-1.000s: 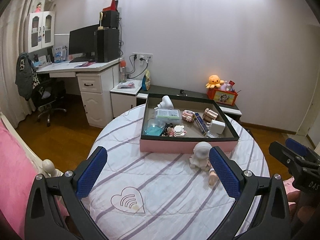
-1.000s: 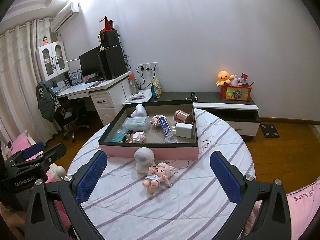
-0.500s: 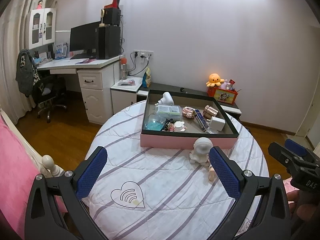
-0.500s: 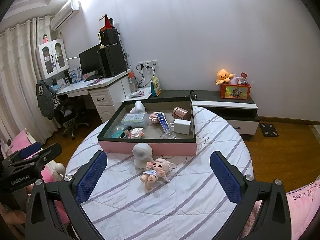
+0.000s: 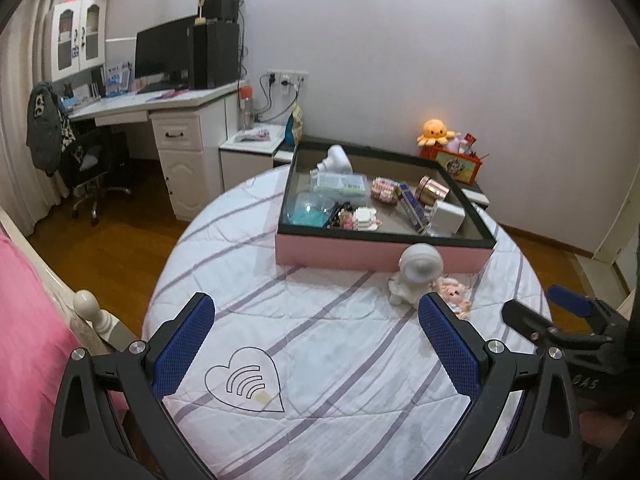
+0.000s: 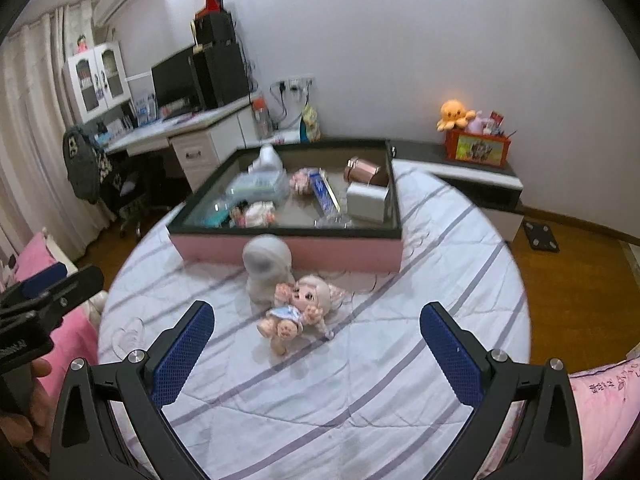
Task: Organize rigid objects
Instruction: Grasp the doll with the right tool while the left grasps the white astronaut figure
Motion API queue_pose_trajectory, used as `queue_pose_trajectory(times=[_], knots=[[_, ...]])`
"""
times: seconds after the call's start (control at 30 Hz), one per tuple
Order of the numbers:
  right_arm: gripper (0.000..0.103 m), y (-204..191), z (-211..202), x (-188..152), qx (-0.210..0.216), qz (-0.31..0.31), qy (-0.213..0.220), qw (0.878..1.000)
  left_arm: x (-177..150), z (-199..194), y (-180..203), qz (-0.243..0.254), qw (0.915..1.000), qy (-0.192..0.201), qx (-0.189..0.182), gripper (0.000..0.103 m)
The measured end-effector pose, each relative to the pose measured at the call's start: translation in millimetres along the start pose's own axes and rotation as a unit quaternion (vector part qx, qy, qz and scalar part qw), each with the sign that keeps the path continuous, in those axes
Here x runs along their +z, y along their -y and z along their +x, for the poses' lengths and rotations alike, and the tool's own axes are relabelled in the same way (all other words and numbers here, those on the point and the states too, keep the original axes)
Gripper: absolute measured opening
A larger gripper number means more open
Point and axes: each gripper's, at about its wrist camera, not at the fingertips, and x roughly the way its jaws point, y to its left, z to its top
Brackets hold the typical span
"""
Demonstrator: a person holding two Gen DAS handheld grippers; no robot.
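On the left stands a desk (image 5: 160,104) with a monitor (image 5: 164,52) and a chair (image 5: 88,168). The left claw (image 5: 316,344) is spread wide and holds nothing above the striped tabletop (image 5: 320,360). The white figure (image 6: 266,272) stands just before the pink box (image 6: 288,248), touching the doll (image 6: 300,308) that lies beside it. The right claw (image 6: 316,348) is also spread wide and empty, near the doll. On the right sits an orange plush (image 6: 454,114).

On my right gripper (image 5: 576,320) I could read only "OAS"; a heart-shaped signal emblem marked the striped bedspread (image 5: 320,360).
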Motion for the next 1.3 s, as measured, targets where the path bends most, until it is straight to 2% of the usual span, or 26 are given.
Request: queue_pose_trajectory(times=[0.13, 0.47, 0.57, 0.6, 0.63, 0.67, 0.83, 1.17, 1.3], knots=[[0.103, -2, 34, -7, 0.006, -0.007, -0.038, 0.999, -3, 17, 0, 0.0, 0.9998, -0.018, 0.002, 0.103], [0.103, -4, 97, -15, 0.017, -0.014, -0.089, 0.996, -6, 54, 1, 0.002, 0.9985, -0.055, 0.006, 0.103], [0.092, 0, 107, -19, 0.028, -0.022, -0.098, 0.995, -6, 61, 2, 0.005, 0.9981, -0.061, 0.004, 0.103], [0.084, 2, 106, -19, 0.035, -0.023, -0.096, 0.995, -6, 65, 4, 0.006, 0.998, -0.063, 0.003, 0.103], [0.068, 3, 104, -18, 0.042, -0.025, -0.092, 0.995, -6, 67, 5, 0.006, 0.9978, -0.065, 0.002, 0.103], [0.064, 3, 102, -18, 0.044, -0.029, -0.09, 0.995, -6, 68, 6, 0.007, 0.9977, -0.067, 0.0, 0.103], [0.063, 9, 100, -17, 0.054, -0.037, -0.092, 0.994, -6, 76, 23, 0.023, 0.9971, -0.071, -0.013, 0.103], [0.064, 27, 92, -13, 0.021, -0.039, -0.073, 0.996, -1, 107, 62, 0.051, 0.994, -0.089, -0.039, 0.103], [0.064, 34, 96, -15, 0.022, -0.038, -0.077, 0.996, 0, 127, 73, 0.05, 0.9927, -0.101, -0.043, 0.103]])
